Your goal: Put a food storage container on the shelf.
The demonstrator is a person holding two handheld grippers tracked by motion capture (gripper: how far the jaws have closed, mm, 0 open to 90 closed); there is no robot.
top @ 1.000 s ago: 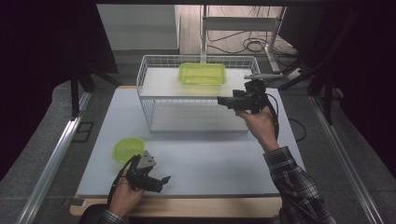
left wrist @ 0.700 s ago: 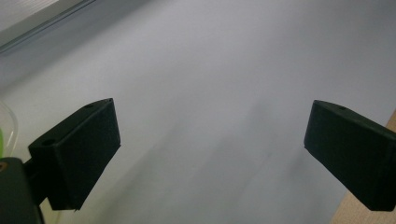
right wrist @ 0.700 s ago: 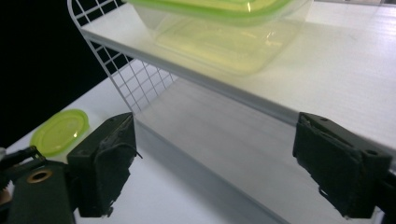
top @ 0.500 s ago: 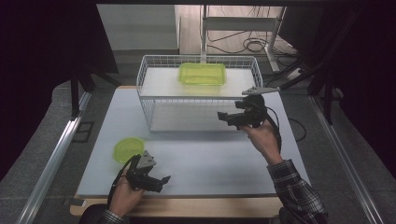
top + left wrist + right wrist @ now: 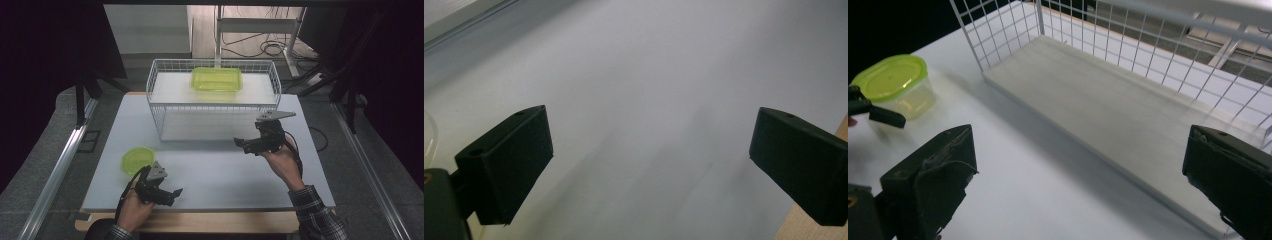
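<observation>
Currently | rectangular lidded container [image 5: 216, 79] on wire rack [image 5: 159, 97], upper centre | round container [image 5: 137, 158] lower left, untouched | left gripper [image 5: 169, 196], right gripper [image 5: 243, 144]: jaws wide apart, empty.

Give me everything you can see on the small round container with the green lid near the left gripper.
The small round container has a clear, plastic-looking body and a bright yellow-green lid that is on it. It stands upright on the white table, near its front left, apart from the wire rack. The left gripper sits just in front of it, not touching. It looks empty, though I can't be certain.
</observation>
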